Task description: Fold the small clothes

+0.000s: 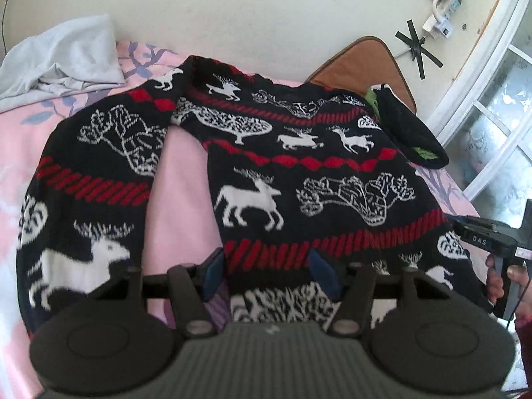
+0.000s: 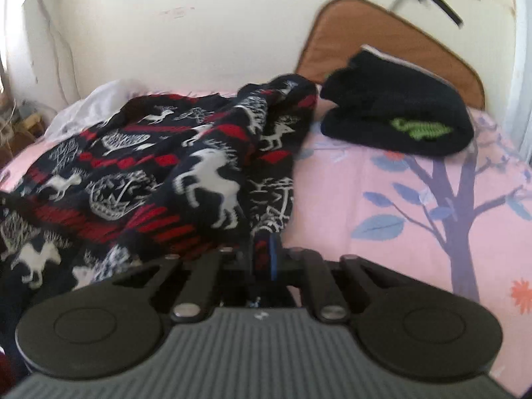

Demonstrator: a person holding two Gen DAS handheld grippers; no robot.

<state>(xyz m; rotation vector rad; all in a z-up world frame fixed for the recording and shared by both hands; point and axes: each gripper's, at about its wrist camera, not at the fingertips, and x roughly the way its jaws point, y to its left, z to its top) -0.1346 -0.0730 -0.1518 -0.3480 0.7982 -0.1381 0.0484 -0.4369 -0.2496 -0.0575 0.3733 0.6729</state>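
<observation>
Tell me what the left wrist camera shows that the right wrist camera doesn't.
Only the left wrist view shows the white power strip taped to the wall and the window frame. Only the right wrist view shows the green lettering on the folded black garment clearly. Both share the navy, red and white reindeer sweater, the pink tree-print bedsheet and the brown cushion.

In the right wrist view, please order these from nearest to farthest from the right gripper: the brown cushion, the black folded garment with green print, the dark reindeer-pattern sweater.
1. Dark reindeer-pattern knit sweater: at the right gripper, its edge between the fingers, spreading left.
2. Black folded garment with green print: farther back, right.
3. Brown cushion: behind it, against the wall.
</observation>
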